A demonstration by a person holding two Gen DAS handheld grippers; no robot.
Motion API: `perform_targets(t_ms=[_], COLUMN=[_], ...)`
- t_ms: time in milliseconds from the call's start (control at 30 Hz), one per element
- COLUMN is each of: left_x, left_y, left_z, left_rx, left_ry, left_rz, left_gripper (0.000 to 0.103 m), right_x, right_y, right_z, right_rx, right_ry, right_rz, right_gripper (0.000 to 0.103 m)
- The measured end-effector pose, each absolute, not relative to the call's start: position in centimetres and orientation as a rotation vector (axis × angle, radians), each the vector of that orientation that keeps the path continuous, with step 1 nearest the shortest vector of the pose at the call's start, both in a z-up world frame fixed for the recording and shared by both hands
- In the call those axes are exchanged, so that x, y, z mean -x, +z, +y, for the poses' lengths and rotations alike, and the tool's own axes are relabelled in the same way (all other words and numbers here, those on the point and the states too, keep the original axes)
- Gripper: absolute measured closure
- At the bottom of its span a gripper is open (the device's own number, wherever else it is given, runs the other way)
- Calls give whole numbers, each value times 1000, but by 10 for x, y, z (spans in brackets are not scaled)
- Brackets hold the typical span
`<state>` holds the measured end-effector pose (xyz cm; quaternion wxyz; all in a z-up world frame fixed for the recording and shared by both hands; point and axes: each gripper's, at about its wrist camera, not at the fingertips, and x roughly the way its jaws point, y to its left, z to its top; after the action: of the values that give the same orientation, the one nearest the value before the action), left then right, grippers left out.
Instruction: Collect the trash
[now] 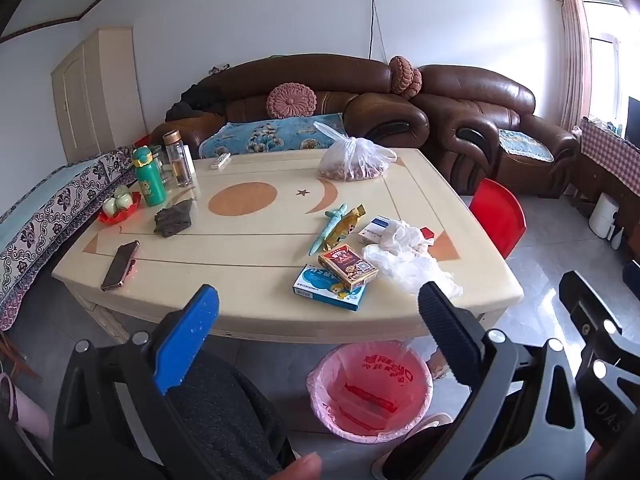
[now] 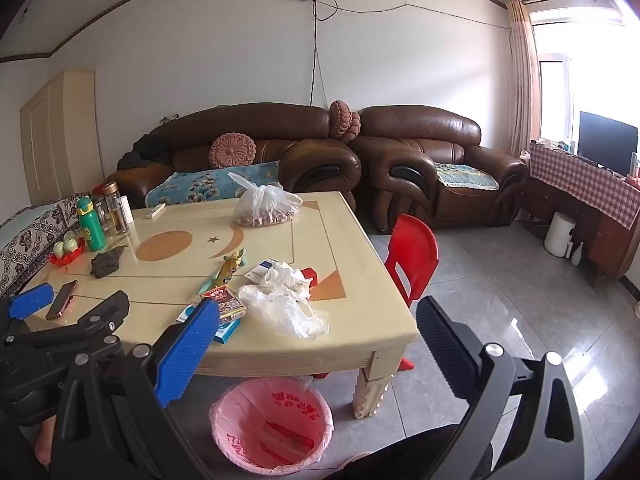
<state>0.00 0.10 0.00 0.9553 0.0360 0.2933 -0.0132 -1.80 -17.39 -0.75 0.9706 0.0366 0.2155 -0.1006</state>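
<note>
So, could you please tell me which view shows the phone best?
The left wrist view: the phone lies whole and unobstructed near the table's edge. In the right wrist view it appears smaller, between gripper parts.

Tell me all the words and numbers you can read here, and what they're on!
"DAS": on the right tool's dark frame, at the edge of the left wrist view; letters cut off after that.
Red print on the pink bin liner: too blurred to read.
Red box, blue box, white-and-blue box: print too small to read.
Green bottle: only a picture.
</note>
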Motion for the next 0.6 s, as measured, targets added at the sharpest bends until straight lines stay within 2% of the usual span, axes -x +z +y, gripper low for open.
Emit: perform_targets(t_ms=[600], left_x=[-1], left_y=[-5], left_z=[0], left_rx=[-73], left_ry=[-12], left_rz=[600], left_gripper=[5], right_x=[17], right_y=[-7], right_z=[-173], right_rx=[-77], right_ry=[-201], right_rz=[443], right_gripper=[7])
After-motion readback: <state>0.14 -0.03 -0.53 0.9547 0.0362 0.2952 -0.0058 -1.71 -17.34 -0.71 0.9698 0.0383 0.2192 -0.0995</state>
